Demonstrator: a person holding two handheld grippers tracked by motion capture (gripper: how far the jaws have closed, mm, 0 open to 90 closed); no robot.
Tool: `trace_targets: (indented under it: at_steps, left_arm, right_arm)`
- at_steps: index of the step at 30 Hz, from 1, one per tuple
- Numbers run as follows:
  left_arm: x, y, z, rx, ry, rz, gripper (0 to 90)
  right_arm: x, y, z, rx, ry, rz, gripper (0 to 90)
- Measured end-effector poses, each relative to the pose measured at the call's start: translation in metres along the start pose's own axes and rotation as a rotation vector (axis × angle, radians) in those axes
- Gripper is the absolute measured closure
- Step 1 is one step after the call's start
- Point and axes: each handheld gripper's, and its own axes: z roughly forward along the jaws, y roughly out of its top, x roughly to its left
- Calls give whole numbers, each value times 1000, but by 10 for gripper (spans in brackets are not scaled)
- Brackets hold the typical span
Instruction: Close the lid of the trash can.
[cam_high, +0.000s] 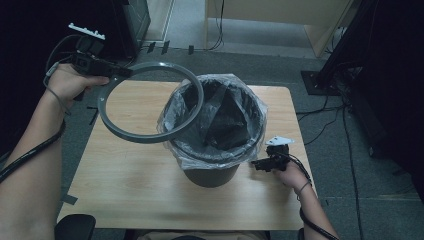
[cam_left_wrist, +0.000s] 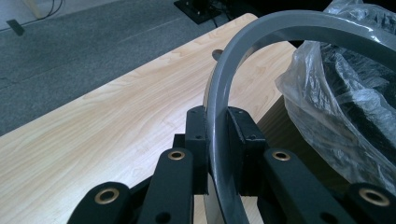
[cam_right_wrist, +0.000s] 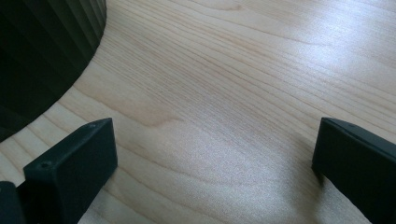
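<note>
One claw (cam_left_wrist: 217, 154) grips grey ring (cam_high: 150, 102) over bin (cam_high: 212, 172)

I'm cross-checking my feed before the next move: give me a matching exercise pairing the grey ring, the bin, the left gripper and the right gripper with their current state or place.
Things:
1. grey ring
2. bin
3. left gripper
4. right gripper

States:
A. jaws wide apart, low over the table, right of the bin
B. lined with a clear plastic bag, standing on the table
C. held in the air, partly over the bin's mouth
D. jaws clamped on the ring's band

Pairs: 1-C, 2-B, 3-D, 4-A
</note>
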Motion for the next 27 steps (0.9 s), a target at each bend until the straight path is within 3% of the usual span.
trace_targets:
  at_steps: [27]
  left_arm:
    - [-32,28,44,13,-95,56,791]
  right_arm:
    - [-1,0,-1,0,7,-3,0]
